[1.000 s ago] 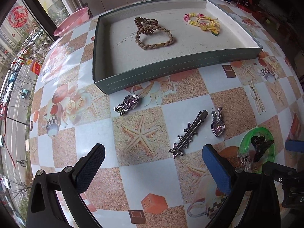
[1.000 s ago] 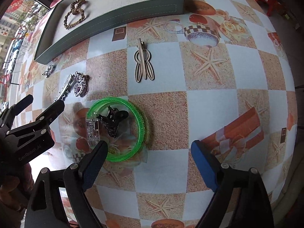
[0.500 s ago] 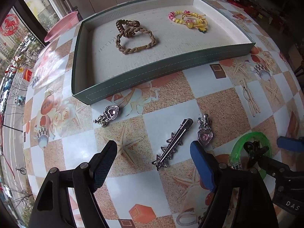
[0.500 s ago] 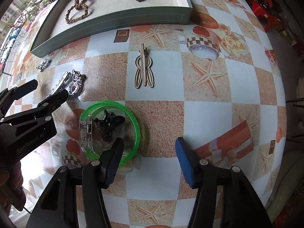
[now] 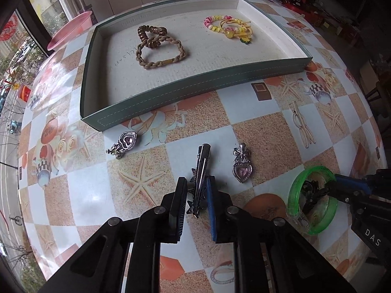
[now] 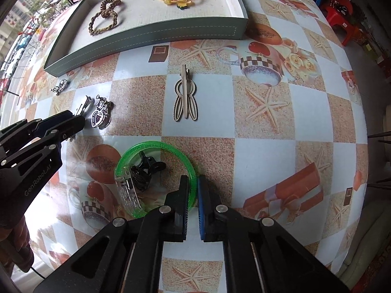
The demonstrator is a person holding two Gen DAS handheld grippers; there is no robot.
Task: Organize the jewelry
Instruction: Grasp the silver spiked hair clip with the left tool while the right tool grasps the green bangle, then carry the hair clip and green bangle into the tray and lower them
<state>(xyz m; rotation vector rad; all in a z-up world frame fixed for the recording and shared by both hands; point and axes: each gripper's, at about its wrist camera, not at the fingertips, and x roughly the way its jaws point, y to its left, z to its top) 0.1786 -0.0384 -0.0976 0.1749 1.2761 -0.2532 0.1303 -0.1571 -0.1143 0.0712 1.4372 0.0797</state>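
A silver star-studded hair clip (image 5: 201, 161) lies on the patterned tablecloth. My left gripper (image 5: 196, 190) has its jaws closing on the clip's near end, and the pads touch both its sides. My right gripper (image 6: 193, 183) is shut on the near rim of a green bangle (image 6: 136, 150). Inside the bangle lies a black claw clip (image 6: 146, 168), with a clear clip (image 6: 127, 190) at its left rim. The grey-green tray (image 5: 195, 86) beyond holds brown hair ties (image 5: 158, 48) and a yellow-pink bracelet (image 5: 229, 28).
Two silver heart pendants (image 5: 242, 169) (image 5: 125, 142) lie either side of the silver clip. A beige rabbit-ear clip (image 6: 185, 97) lies between the bangle and the tray. A pink basin (image 5: 70, 30) stands behind the tray's left corner. The table edge curves away on the right.
Both grippers went from wide open to closed: the left around the silver clip, the right onto the green bangle's rim. Neither hand travelled much.
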